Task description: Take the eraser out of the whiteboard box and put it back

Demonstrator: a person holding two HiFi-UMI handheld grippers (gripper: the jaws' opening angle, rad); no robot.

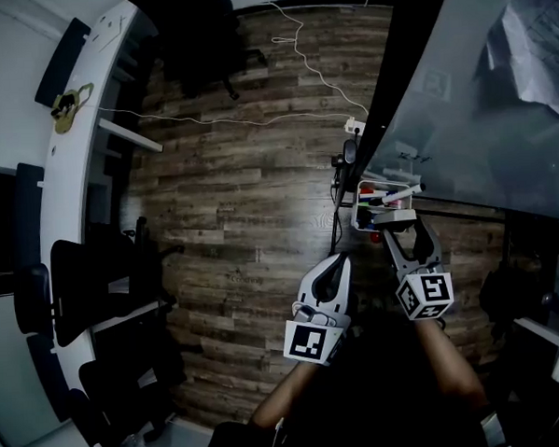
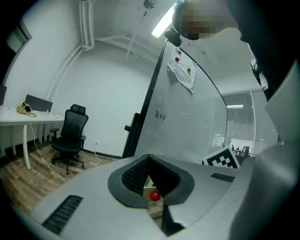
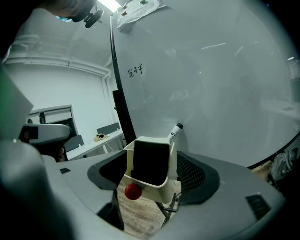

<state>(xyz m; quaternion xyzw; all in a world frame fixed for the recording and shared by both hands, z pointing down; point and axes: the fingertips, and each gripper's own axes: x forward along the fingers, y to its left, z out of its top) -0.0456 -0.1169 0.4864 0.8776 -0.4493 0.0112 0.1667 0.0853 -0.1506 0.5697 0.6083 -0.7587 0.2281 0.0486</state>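
The white whiteboard box (image 1: 379, 203) hangs on the board's lower edge with several markers (image 1: 390, 195) in it. A pale block, seemingly the eraser (image 1: 398, 215), lies at the box's near end. My right gripper (image 1: 406, 226) is open, its fingers on either side of that end and not pressing. In the right gripper view the box (image 3: 165, 183) fills the gap of the right gripper (image 3: 151, 174), dark inside, with a marker (image 3: 174, 132) behind and a red ball (image 3: 133, 191) below. My left gripper (image 1: 336, 263) hangs shut and empty, left of the box; in the left gripper view the left gripper (image 2: 149, 159) has its tips together.
The whiteboard (image 1: 478, 95) fills the right side, with a paper sheet (image 2: 183, 71) pinned high on it. White cables (image 1: 255, 118) run across the wooden floor (image 1: 251, 210). An office chair (image 2: 70, 136) and a desk (image 2: 18, 117) stand at the left.
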